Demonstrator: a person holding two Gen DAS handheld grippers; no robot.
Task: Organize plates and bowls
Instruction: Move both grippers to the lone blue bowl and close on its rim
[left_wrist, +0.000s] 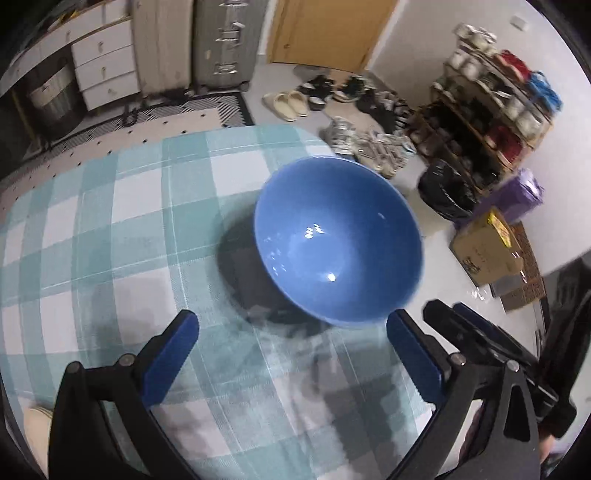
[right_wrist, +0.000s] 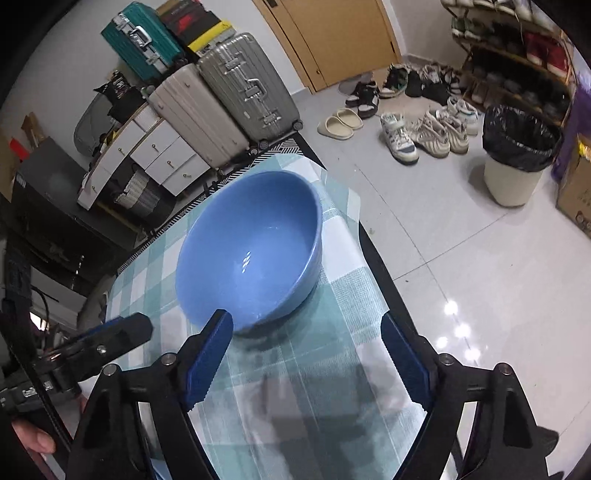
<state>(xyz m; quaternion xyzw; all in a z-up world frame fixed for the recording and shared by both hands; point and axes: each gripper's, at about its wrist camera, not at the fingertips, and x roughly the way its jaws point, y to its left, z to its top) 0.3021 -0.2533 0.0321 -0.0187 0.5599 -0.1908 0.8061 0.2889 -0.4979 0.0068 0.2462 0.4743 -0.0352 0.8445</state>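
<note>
Sitting upright on the checked-cloth bench (left_wrist: 110, 221), a glossy round blue bowl (left_wrist: 338, 240) lies beyond both released hand-held grippers, left (left_wrist: 291, 332) and right (right_wrist: 308, 332); shoes (right_wrist: 424, 136) scattered far right.

Glossy, smooth, probably ceramic blue bowl (left_wrist: 338, 240) (right_wrist: 249, 251) on matt woven checked tablecloth (left_wrist: 110, 221) (right_wrist: 332, 332).

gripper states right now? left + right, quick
Left gripper: open, holding nothing; the blue bowl sits just ahead of its fingertips.
Right gripper: open, holding nothing, with the bowl just beyond its left finger.
</note>
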